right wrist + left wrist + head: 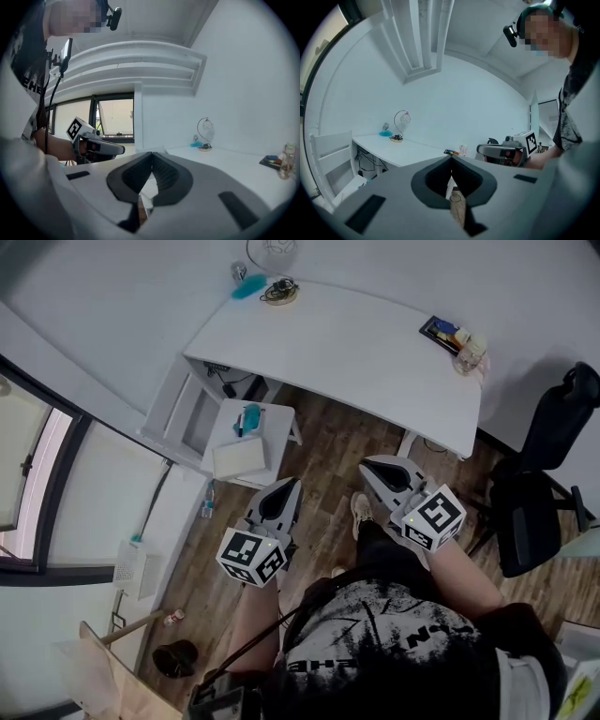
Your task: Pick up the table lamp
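The table lamp (278,287), a thin wire ring on a small round base, stands at the far left corner of the white desk (356,352). It shows small in the left gripper view (400,125) and in the right gripper view (205,136). My left gripper (287,484) and right gripper (369,465) are held side by side in front of the person's body, well short of the desk and pointing toward it. Both are shut with nothing between the jaws (451,161) (152,157). Each gripper also appears in the other's view: the right gripper (506,151), the left gripper (93,143).
A teal object (248,285) lies beside the lamp. A dark box and a small bottle (457,337) sit at the desk's right end. A small white side table (225,432) stands before the desk and a black office chair (544,493) at right. Wooden floor lies between.
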`<state>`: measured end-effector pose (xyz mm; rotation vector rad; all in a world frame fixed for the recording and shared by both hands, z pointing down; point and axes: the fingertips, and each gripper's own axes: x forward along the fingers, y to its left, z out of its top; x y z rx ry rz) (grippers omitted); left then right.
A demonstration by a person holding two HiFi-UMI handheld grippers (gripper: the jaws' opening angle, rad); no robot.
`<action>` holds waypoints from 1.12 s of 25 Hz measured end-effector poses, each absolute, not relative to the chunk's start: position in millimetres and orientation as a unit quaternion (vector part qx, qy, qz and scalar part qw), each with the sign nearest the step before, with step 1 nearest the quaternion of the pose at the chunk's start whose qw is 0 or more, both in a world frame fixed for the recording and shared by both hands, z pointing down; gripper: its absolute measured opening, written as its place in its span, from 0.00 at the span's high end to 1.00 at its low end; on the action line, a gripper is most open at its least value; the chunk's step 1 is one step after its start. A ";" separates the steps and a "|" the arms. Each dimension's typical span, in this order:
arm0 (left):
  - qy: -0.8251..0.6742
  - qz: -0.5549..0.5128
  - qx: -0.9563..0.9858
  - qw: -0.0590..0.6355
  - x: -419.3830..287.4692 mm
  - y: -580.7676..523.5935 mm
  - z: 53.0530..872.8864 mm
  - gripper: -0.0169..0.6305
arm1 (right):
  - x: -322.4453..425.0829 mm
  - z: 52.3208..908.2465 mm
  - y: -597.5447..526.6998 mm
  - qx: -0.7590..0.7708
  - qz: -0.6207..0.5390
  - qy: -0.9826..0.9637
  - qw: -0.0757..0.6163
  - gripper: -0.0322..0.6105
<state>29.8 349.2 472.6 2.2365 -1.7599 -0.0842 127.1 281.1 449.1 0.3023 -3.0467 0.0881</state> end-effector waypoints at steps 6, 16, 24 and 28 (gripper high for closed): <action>-0.629 -0.035 0.764 0.137 -5.3 277.4 463.1 0.97 | 92.6 441.7 205.7 0.077 0.025 -0.996 0.030 0.92; -0.650 -0.025 0.750 0.117 -40.1 144.4 444.0 0.97 | 51.4 430.2 77.2 0.036 0.025 -0.999 0.028 0.92; -0.672 -0.005 0.732 0.113 -53.4 70.1 449.0 0.97 | 41.2 440.4 -3.8 0.022 0.039 -0.999 0.020 0.92; -0.669 0.005 0.734 0.119 -54.4 45.9 455.9 0.97 | 31.3 442.7 -27.6 0.019 0.047 -0.999 0.015 0.92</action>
